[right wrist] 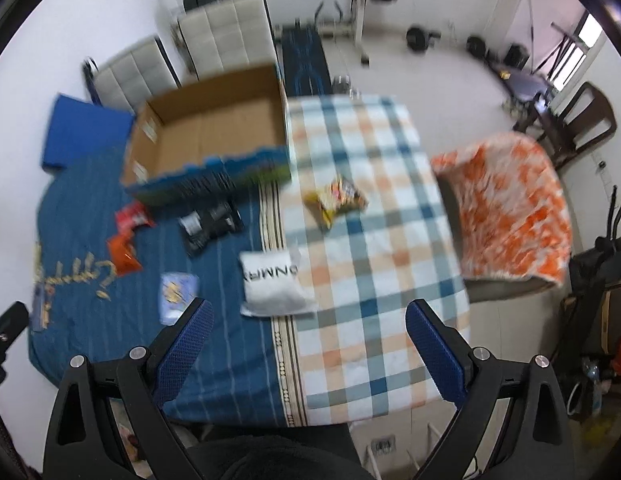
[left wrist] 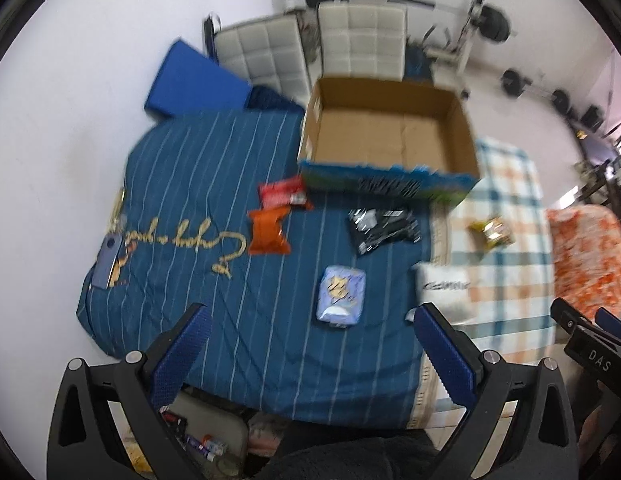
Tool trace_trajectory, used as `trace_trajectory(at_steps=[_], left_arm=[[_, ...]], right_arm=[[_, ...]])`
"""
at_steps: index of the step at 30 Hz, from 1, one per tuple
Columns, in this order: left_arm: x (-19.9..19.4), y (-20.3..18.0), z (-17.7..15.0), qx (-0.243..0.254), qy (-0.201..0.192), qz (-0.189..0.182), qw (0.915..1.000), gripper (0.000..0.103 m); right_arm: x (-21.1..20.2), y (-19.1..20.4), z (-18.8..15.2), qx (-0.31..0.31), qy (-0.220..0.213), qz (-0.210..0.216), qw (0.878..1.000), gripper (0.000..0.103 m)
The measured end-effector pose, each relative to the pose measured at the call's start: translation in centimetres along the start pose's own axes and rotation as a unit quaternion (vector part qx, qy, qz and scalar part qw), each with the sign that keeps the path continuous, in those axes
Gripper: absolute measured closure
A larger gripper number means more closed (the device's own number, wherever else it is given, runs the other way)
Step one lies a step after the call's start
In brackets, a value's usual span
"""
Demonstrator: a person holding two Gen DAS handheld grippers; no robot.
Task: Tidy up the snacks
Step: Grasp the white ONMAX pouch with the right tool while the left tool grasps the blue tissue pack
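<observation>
Both grippers hang above the worktop with jaws spread wide and empty — left gripper (left wrist: 310, 336), right gripper (right wrist: 308, 330). Six snack packets lie scattered on the cloths, among them the orange crinkled packet (left wrist: 268, 231) and white pillow-shaped packet (right wrist: 272, 286) — all outside the open brown cardboard box (left wrist: 390, 128).

A home room: cloth-covered table (left wrist: 214, 184), padded chairs (left wrist: 362, 40) (barbell rack (left wrist: 470, 12) behind).
</observation>
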State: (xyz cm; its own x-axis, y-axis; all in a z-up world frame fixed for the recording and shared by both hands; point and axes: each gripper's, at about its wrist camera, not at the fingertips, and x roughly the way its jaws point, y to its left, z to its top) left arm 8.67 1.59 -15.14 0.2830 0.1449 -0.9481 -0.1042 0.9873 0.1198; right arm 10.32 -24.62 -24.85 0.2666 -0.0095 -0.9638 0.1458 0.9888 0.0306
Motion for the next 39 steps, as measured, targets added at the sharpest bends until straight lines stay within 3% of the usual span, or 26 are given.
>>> trace_trajectory(at_steps=[4,10,19,29,36,39], left_arm=[[6.1,-0.9,0.1,0.017,0.045,0.011,0.9988,0.000],[15.9,-1.7,0.2,0.024,0.114,-0.006,0.9932,0.000],[26.9,-2.4,-0.4,0.009,0.213,-0.044,0.9761,0.000],[30.9,-2.5,-1.0,-0.003,0.241,-0.067,0.9683,0.000],[32.9,-3.0,-1.6,0.006,0.244,-0.060,0.9680,0.000],[34.2,-3.0,-1.8,0.005,0.246,-0.061,0.9674,0.013]], right_arm=[[7.5,0.3,0.6,-0.005,0.051,-0.008,0.999,0.004],[17.0,1.7,1.1,-0.018,0.106,-0.017,0.994,0.004],[24.8,4.1,0.5,-0.028,0.159,-0.008,0.987,0.004],[29.5,5.8,0.3,-0.037,0.212,0.000,0.977,0.004],[31.1,6.4,0.6,-0.021,0.240,0.023,0.970,0.004],[32.2,6.9,0.7,-0.019,0.246,0.021,0.969,0.004]])
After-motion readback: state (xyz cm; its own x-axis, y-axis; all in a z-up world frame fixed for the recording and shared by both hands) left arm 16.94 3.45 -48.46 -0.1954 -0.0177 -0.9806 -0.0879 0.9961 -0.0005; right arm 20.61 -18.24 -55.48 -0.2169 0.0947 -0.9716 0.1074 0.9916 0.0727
